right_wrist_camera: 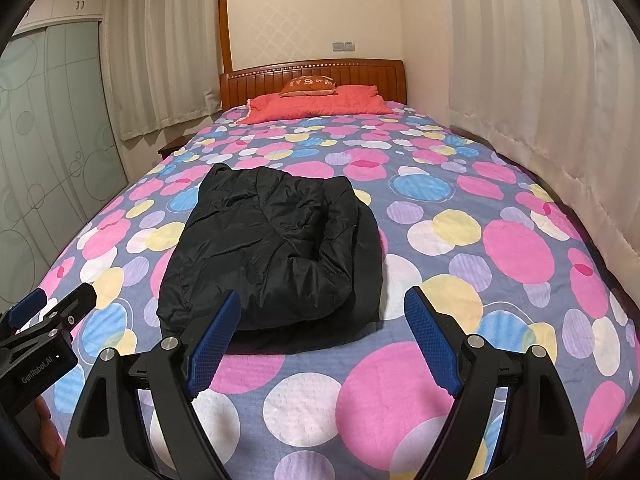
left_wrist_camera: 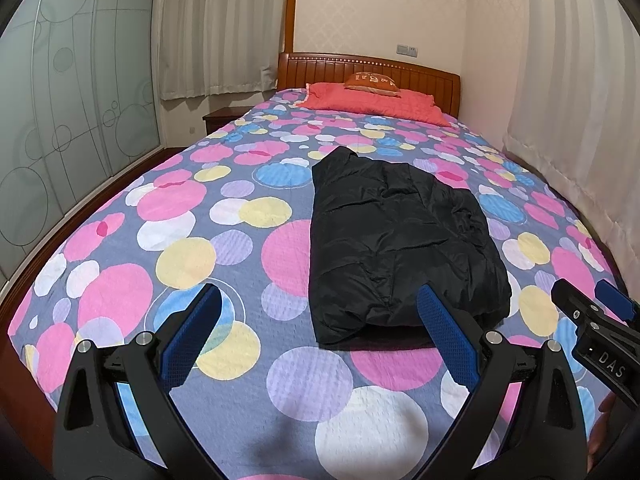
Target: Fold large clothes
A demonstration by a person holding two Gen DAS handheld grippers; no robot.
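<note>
Basically the black jacket (left_wrist_camera: 400,236) lies mid-bed on the dotted bedspread (left_wrist_camera: 224,208), long axis running up-frame toward the headboard, its near hem just ahead of both the left gripper (left_wrist_camera: 320,336) and right gripper (right_wrist_camera: 320,340), jaws spread, empty, neither clearly nearer.

A bed (left_wrist_camera: 240,240) fills the middle of both views, its cover dotted with pink, yellow, blue and white circles. At top centre stands a wooden headboard (left_wrist_camera: 368,70) with a red pillow (left_wrist_camera: 372,102) before it. Frosted sliding doors (left_wrist_camera: 76,92) with circle outlines run down the left edge. Pale curtains (left_wrist_camera: 216,28) hang at upper left and along the right. The wall (left_wrist_camera: 376,8) behind is cream, patterned.
</note>
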